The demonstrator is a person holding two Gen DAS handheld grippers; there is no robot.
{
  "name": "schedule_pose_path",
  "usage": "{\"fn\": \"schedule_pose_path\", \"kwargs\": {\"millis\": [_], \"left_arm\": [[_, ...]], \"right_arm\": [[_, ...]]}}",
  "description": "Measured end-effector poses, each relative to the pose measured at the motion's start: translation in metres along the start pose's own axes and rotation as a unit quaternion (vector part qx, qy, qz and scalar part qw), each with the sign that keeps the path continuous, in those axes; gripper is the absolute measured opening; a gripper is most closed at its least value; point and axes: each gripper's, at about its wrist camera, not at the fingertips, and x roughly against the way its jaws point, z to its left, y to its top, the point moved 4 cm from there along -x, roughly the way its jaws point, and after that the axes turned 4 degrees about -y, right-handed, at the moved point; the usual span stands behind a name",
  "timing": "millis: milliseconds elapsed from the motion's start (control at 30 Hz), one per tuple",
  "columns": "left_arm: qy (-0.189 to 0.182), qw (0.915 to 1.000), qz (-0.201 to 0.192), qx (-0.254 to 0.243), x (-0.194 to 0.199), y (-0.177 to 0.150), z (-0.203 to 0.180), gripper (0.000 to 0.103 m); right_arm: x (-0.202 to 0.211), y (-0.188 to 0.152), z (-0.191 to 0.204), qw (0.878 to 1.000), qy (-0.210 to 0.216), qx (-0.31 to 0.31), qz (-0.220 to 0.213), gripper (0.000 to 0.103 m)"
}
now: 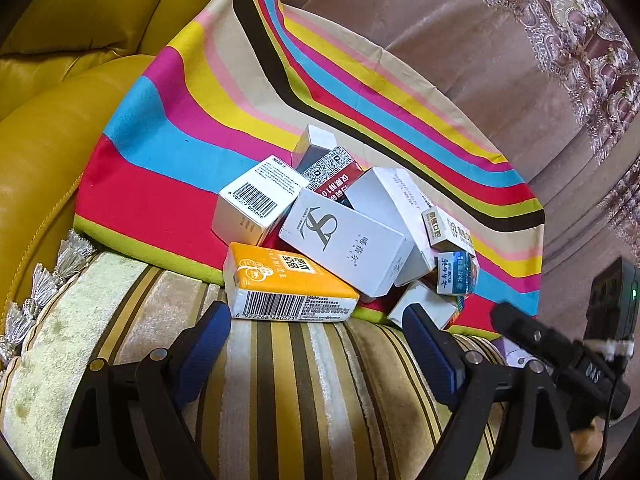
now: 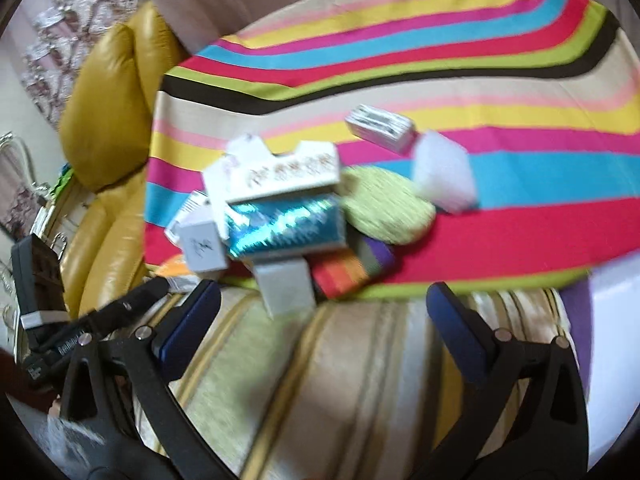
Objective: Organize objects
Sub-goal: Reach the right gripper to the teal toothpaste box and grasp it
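Looking along the left gripper, both blue pads stand spread wide with nothing between them, poised over a striped sofa cushion. Just ahead, a heap of small boxes rests on the near edge of a rainbow-striped cloth. Nearest is the orange box, lying flat with its barcode side facing the gripper and its long axis running across the view, roughly parallel to the line between the pads; it sits slightly left of centre, almost touching the left pad's tip. A white box with a grey logo leans over it. Along the right gripper, the picture is blurred, yet the jaws are plainly wide apart and empty. Here the same heap lies ahead and to the left, led by a shiny teal box and a small white box at the cloth's edge. By my judgement the left hand is nearer the orange box.
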Motion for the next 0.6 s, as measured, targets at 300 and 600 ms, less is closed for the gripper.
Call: {"fn": "schedule_pose_path", "kwargs": {"millis": [300,600], "left_arm": [[0.011,0.9995,-0.022,-0.019,0.008,0.001,-0.009,0.088],[0.029,0.9982,-0.031,-0.043,0.012,0.003,-0.02,0.088]], "right_arm": [[-0.02,0.016,0.025,0.999,0.006,0.037,0.002,0.099],[-0.037,0.015,0.025,0.999,0.019,0.037,0.032,0.076]]}}
